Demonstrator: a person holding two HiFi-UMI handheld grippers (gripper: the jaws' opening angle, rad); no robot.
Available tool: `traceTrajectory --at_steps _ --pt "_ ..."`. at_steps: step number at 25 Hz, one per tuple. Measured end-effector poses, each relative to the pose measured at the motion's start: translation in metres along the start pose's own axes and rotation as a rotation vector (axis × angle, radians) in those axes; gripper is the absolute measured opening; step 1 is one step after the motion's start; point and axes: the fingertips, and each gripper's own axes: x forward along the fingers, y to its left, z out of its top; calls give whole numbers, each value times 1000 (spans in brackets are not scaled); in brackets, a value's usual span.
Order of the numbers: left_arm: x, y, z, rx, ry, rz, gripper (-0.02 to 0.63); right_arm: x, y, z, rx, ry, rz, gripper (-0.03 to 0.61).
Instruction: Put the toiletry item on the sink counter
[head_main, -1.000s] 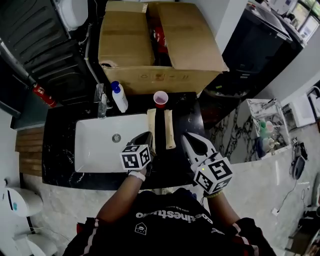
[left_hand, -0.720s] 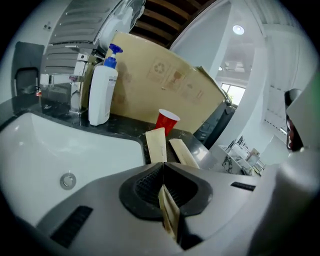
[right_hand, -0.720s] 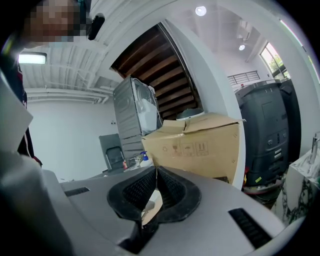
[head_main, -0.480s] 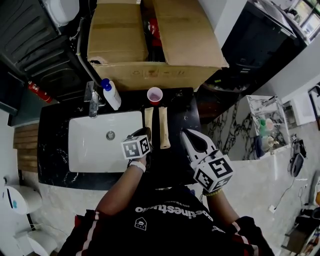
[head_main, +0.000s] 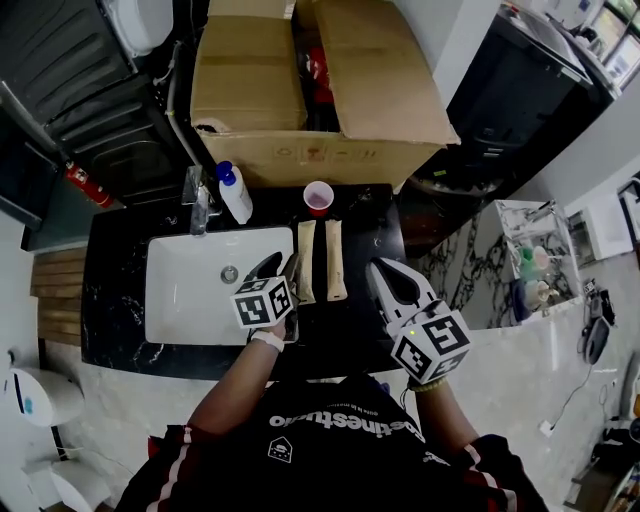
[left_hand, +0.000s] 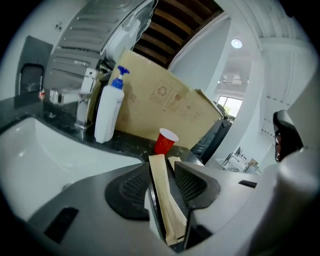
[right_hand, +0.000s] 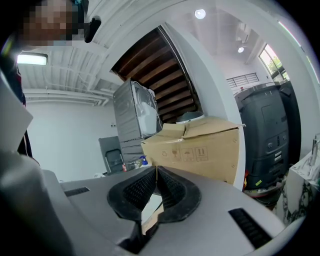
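Between the opening jaws of my left gripper (left_hand: 162, 164), the paper-wrapped toiletry packet (left_hand: 163, 197) lies released on the black surface (left_hand: 127, 144) - a pad could still snag it on withdrawal, dragging it sinkward. My right gripper (right_hand: 156, 172) is clenched.

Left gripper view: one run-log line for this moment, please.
left gripper: jaws opening, wrapped packet between them | wrapped packet: on sink counter | right gripper: jaws together
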Motion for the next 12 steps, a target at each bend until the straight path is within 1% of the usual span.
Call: traceTrajectory --at_steps 2,4,7,9,12 --pt "-21 -2 24 38 -71 -27 155 -1 8 6 -7 -11 5 41" --pt "-46 -9 46 91 -140 -77 155 0 19 11 -17 -22 16 41" --pt "-90 -21 74 216 -241 -147 152 2 42 17 -39 -40 46 41" --pt "-120 -25 89 306 -307 -164 132 4 59 18 -50 -51 68 41" --pt "-154 -22 103 422 -383 -154 94 9 82 14 -56 -51 100 41"
